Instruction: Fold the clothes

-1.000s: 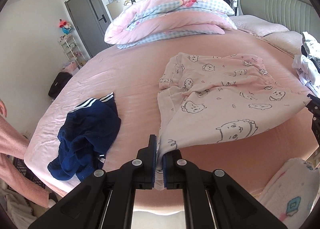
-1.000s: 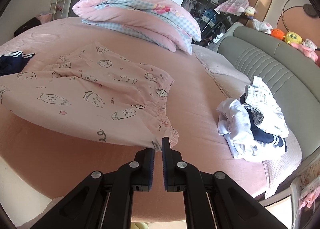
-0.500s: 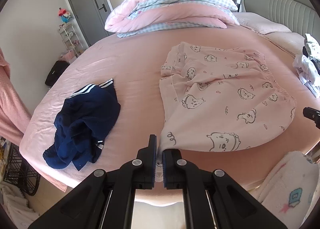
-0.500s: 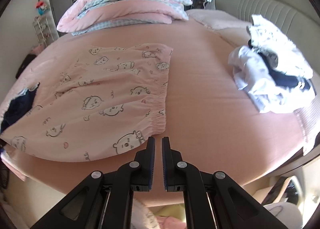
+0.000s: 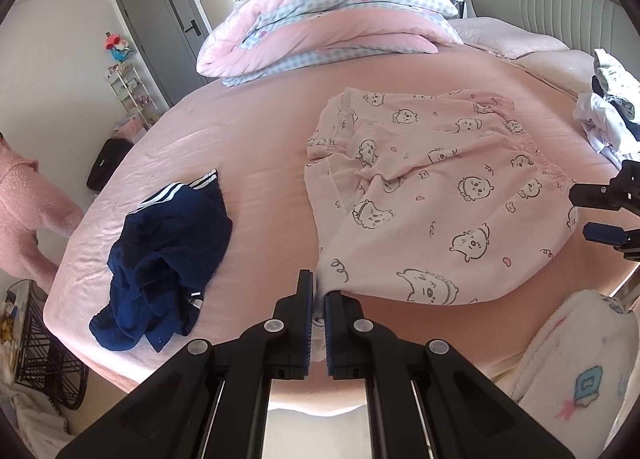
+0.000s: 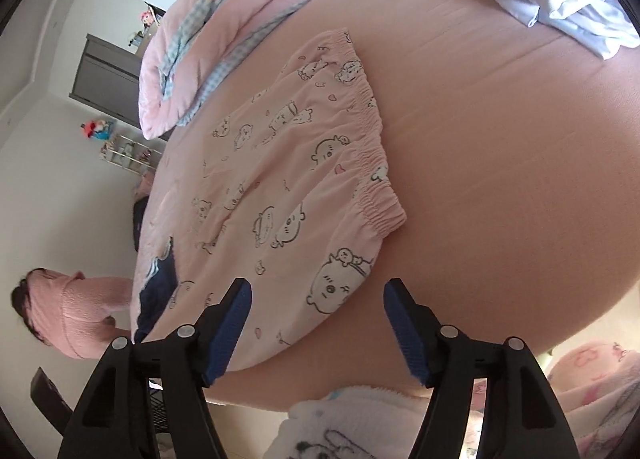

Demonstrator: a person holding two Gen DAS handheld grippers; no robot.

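Note:
Pink pyjama trousers [image 5: 432, 187] with a cartoon print lie spread on the pink bed [image 5: 256, 131]. My left gripper [image 5: 318, 291] is shut on their near corner, at the bed's front edge. In the right wrist view the trousers [image 6: 288, 163] lie flat, the elastic waistband towards the right. My right gripper [image 6: 316, 295] is rolled sideways and its jaws are opening wide. It hovers over the trousers' near edge, and the pads touch no cloth. From the left wrist view it shows at the far right [image 5: 600, 215].
A navy garment [image 5: 168, 243] with white stripes lies crumpled left of the trousers. A folded pink duvet [image 5: 328, 19] sits at the back. A heap of white and navy clothes [image 5: 604, 115] lies at the right. A person in pink [image 6: 76, 315] stands beside the bed.
My right gripper let go of the waistband corner, rolled over and opened. The lifted trousers sank flat onto the bed. My left gripper kept its hold.

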